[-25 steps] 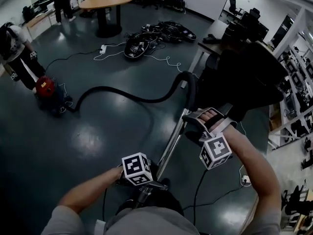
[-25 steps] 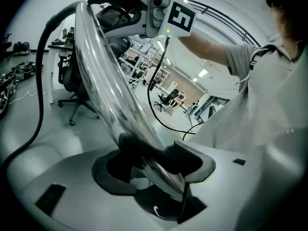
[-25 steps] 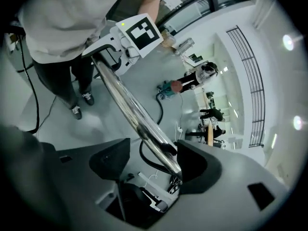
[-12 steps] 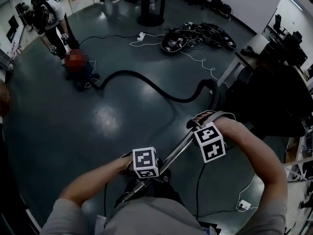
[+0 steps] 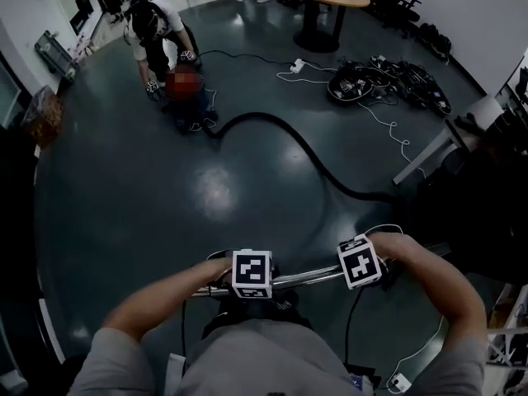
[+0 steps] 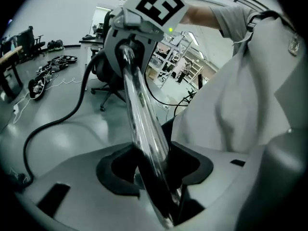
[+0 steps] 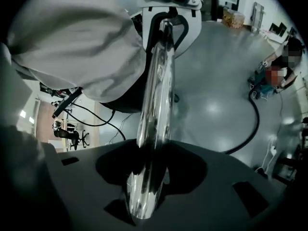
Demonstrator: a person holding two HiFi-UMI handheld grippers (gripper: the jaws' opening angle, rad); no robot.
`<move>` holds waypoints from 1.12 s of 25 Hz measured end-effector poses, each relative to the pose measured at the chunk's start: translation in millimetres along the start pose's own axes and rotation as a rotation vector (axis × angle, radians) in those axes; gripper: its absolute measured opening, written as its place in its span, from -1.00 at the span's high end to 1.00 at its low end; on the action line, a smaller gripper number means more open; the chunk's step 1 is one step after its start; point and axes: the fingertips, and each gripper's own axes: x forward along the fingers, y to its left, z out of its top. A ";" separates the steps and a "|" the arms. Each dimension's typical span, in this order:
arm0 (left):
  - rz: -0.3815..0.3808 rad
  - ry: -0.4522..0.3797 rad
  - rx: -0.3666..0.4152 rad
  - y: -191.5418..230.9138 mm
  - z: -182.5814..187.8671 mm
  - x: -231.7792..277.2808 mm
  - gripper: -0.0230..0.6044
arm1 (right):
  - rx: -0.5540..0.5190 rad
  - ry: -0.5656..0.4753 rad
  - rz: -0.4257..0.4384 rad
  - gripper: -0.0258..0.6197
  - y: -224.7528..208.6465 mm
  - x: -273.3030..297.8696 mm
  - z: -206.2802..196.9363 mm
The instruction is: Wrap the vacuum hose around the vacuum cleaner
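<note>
Vacuum hose unwrapped: long loose curve across floor, running to vacuum cleaner at far side, second person crouched there. Judged: all wrapping left to do. Chrome wand held level, close to body. Left gripper: fingers just closing, clamped on wand. Right gripper: likewise closing, clamped further along wand.

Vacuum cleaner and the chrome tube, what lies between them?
The black hose, snaking over the floor from the vacuum cleaner toward the chrome tube, in the head view.
</note>
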 end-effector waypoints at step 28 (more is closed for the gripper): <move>0.728 -0.128 -0.343 62.8 -131.3 -175.7 -0.28 | 0.290 -0.266 0.024 0.44 -14.9 48.2 -48.2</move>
